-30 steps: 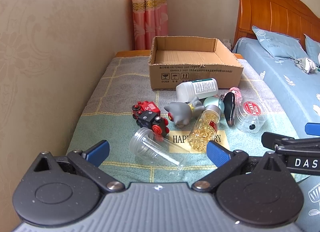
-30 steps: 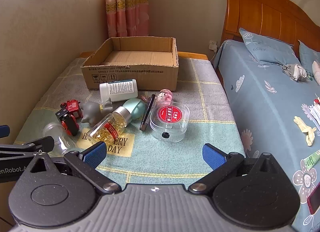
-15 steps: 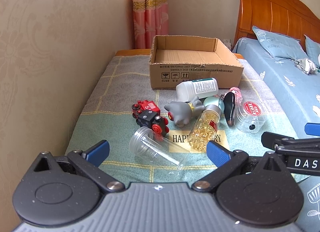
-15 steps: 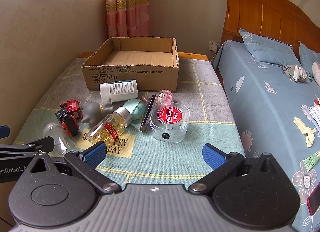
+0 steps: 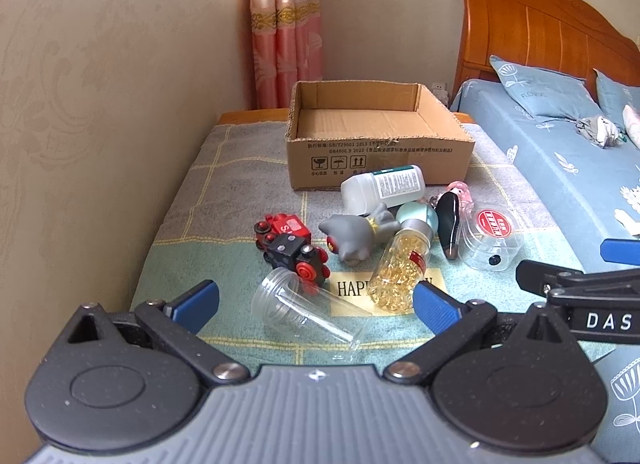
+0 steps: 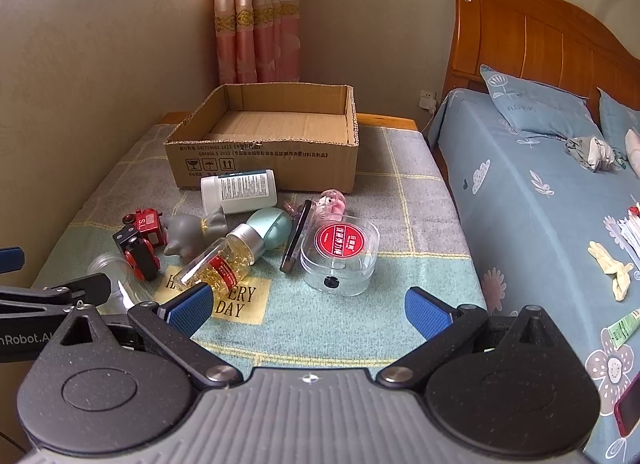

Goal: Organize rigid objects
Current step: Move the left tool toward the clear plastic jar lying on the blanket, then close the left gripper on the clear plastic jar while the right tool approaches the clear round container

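Rigid objects: clear jar (image 5: pixel 308 310) lies between my left gripper (image 5: pixel 316 298) fingers; capsule bottle (image 6: pixel 220 260) just ahead of my right gripper (image 6: pixel 308 306), by its left finger. Both grippers spread wide, holding nothing. Cardboard box (image 6: pixel 264 165) far ahead on checked cloth (image 6: pixel 420 232). Wall left, curtain (image 6: pixel 256 11) behind, bed (image 6: pixel 540 203) right.

One cardboard box (image 6: pixel 264 151), two bottles (image 6: pixel 239 190) (image 6: pixel 222 262), one toy train (image 6: pixel 140 242).
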Demonstrator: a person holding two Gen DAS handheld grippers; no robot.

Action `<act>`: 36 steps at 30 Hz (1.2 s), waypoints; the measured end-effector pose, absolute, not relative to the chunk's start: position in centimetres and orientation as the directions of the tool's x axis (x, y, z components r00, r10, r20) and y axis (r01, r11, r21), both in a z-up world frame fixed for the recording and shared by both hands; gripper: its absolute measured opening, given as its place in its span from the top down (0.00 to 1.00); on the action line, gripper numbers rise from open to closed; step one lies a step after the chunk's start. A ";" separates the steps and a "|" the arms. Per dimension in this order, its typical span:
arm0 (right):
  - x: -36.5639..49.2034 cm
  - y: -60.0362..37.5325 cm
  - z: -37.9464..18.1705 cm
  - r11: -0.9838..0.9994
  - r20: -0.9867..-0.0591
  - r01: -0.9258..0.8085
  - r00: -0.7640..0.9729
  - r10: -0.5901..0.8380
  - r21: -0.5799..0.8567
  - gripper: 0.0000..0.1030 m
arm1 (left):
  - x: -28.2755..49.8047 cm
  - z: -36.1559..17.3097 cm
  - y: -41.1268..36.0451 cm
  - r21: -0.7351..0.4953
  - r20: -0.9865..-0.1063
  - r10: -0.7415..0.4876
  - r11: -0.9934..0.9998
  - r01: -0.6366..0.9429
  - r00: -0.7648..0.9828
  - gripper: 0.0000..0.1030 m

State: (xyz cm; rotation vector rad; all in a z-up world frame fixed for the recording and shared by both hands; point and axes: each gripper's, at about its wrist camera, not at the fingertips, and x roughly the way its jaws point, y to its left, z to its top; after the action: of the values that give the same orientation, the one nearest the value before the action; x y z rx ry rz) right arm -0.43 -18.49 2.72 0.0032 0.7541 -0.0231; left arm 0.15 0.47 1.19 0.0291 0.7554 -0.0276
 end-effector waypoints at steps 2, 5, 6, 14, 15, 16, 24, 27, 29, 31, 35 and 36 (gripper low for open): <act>-0.4 -18.8 2.9 1.000 -0.665 0.016 0.747 0.000 0.017 0.00 | 0.2 1.2 0.5 0.022 -0.678 -0.023 0.998 0.052 0.735 0.01; -0.4 -19.3 3.2 0.999 -0.633 0.003 0.774 0.028 0.048 0.00 | 0.4 1.2 0.5 0.044 -0.666 -0.032 0.996 0.082 0.745 0.01; -0.4 -19.5 3.3 0.999 -0.624 -0.004 0.780 0.036 0.053 0.00 | 0.5 1.2 0.5 0.052 -0.664 -0.033 0.995 0.090 0.747 0.01; 0.5 -20.4 2.0 0.996 -0.599 -0.082 0.797 0.079 0.022 0.00 | 0.7 0.2 1.5 0.078 -0.638 -0.079 0.983 0.167 0.766 0.01; 0.7 -20.6 1.6 0.996 -0.607 -0.088 0.791 0.079 0.015 0.00 | 0.7 -0.1 1.7 0.079 -0.635 -0.091 0.980 0.181 0.767 0.01; 0.9 -20.7 1.1 0.995 -0.614 -0.096 0.785 0.081 0.009 0.00 | 0.6 -0.4 1.8 0.080 -0.635 -0.102 0.977 0.196 0.766 0.01; 2.6 -21.7 -3.8 0.991 -0.714 -0.132 0.693 0.094 0.003 0.00 | 1.0 -4.2 3.4 0.051 -0.702 -0.162 0.960 0.277 0.693 0.01; 3.0 -22.0 -5.3 0.991 -0.742 -0.136 0.662 0.104 0.017 0.00 | 1.2 -5.5 3.7 0.033 -0.725 -0.183 0.954 0.299 0.664 0.01; 3.2 -22.1 -6.0 0.990 -0.755 -0.138 0.647 0.104 0.018 0.00 | 1.3 -6.3 3.7 0.033 -0.737 -0.186 0.950 0.309 0.650 0.01; 3.5 -22.1 -6.5 0.990 -0.765 -0.138 0.637 0.092 0.004 0.00 | 1.6 -7.1 3.7 0.038 -0.747 -0.182 0.948 0.315 0.639 0.01; 4.0 -22.1 -7.4 0.989 -0.781 -0.147 0.620 0.075 -0.022 0.00 | 2.3 -8.1 4.1 0.039 -0.760 -0.175 0.949 0.313 0.626 0.01; 4.1 -22.1 -7.6 0.989 -0.784 -0.149 0.616 0.074 -0.024 0.00 | 2.5 -8.3 4.1 0.040 -0.760 -0.175 0.949 0.314 0.625 0.01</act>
State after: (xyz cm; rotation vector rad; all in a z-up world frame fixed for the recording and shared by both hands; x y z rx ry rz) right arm 4.11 -22.07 -7.60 -0.0895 0.8980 0.1281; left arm 2.46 4.12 -8.32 0.1750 0.8507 -0.2824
